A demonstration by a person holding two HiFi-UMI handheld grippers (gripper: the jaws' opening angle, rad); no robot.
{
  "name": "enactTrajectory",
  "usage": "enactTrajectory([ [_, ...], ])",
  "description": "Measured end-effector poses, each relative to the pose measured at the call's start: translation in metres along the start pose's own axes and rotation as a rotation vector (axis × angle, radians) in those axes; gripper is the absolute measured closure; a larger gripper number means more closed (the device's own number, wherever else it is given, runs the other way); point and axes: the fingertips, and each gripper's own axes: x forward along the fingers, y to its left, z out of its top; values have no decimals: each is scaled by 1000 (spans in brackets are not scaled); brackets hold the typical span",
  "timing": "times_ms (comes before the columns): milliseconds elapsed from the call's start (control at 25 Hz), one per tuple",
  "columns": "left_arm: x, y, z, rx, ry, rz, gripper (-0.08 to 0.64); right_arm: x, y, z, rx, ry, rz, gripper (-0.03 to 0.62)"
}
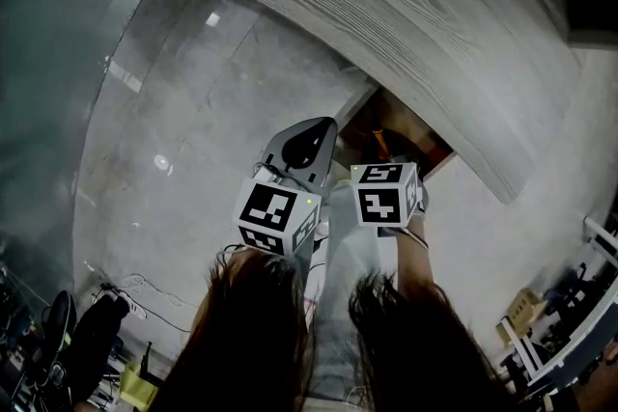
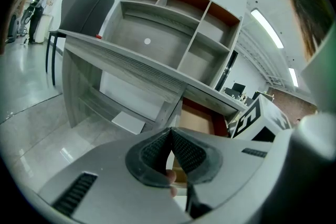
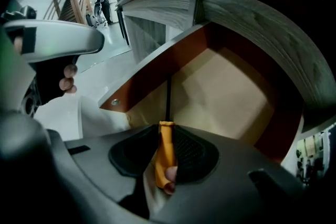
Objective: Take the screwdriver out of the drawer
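Two grippers work low in front of the counter (image 1: 406, 5). Leftmost, the left gripper (image 2: 169, 138): fingers pressed together, nothing between them. It hangs idle, with the open drawer (image 2: 219, 123) at its 1 o'clock.

Next, the right gripper (image 3: 167, 148): fingers clamped on the orange handle of the screwdriver (image 3: 166, 152). The dark shaft runs to 12 o'clock over the drawer's pale floor, with the brown side wall at 10 o'clock. The tool sits inside the drawer's mouth. Head view agrees: the right gripper's marker cube (image 1: 386, 193) is at the drawer's lip, under the counter edge.

Judgement: drawer open and grasp made, so the main part is done. Left to do: draw the tool back clear of the drawer front. Whether the tip is off the drawer floor cannot be told.
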Motion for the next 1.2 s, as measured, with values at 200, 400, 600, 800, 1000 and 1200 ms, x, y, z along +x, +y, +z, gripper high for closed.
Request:
enactTrajectory([
  [200,1,-1,0,0,12,2,543,0,-4,-2,25,4,-58,500],
  [400,2,1,-2,-9,13,9,543,1,-3,-3,25,16,-101,500],
  [600,3,-9,-2,-10,14,16,543,-5,-8,-6,47,35,-79,505],
  [800,3,-2,-3,-12,11,27,543,-4,-9,-4,85,48,-68,506],
  [1000,-2,-4,0,-13,-1,45,543,-18,-10,-5,106,28,-54,508],
  [1200,-9,-14,2,-5,-12,65,543,-37,-12,-5,111,-4,-44,508],
])
